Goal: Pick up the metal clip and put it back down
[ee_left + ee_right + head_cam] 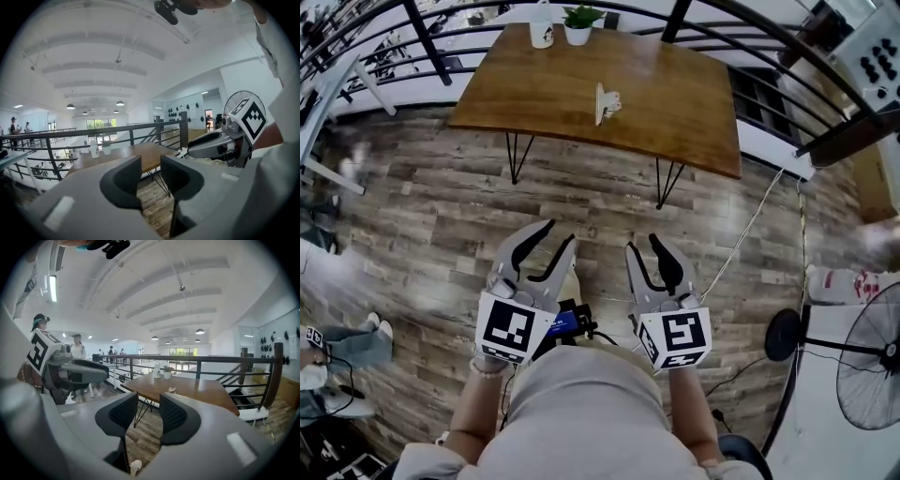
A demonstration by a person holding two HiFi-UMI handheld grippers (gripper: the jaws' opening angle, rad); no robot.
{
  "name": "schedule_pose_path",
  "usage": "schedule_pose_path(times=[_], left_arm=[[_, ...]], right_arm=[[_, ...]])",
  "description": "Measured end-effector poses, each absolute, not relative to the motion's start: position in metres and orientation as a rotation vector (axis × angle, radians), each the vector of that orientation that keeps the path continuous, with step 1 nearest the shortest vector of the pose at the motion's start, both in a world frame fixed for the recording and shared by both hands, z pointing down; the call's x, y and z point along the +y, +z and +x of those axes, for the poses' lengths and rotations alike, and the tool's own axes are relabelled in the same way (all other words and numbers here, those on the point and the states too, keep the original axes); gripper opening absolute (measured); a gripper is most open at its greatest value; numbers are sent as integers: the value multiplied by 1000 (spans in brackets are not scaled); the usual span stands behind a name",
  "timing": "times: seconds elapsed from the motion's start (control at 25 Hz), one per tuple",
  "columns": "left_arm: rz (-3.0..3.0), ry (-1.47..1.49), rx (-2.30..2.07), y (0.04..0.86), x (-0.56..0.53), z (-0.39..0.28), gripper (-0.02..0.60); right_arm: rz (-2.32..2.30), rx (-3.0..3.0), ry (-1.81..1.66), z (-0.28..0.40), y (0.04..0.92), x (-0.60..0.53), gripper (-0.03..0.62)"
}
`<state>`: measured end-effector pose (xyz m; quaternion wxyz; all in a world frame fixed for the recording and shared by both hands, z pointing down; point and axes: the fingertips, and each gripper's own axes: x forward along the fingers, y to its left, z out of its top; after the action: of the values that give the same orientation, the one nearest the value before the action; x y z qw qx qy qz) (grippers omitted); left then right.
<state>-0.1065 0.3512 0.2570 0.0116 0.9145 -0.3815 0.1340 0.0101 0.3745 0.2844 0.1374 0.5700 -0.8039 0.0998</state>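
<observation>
Clip sits mid table, far from left tool and right tool.

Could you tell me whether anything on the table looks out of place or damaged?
Nothing stands out. The metal clip sits on the wooden table; the white bottle and potted plant stand upright at its far edge. The left claw and right claw are open and empty.

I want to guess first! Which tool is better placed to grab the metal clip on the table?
Probably the right tool: the metal clip shows just above the gap of its open jaws. The left tool is open too, but its view shows no clip.
</observation>
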Motion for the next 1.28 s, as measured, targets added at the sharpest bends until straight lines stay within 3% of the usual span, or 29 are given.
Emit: schedule_pose_path(times=[1.28], left_arm=[[2857, 451, -1058, 265, 76, -94, 120]], right_arm=[[1695, -2212, 372, 15, 291, 108, 160]])
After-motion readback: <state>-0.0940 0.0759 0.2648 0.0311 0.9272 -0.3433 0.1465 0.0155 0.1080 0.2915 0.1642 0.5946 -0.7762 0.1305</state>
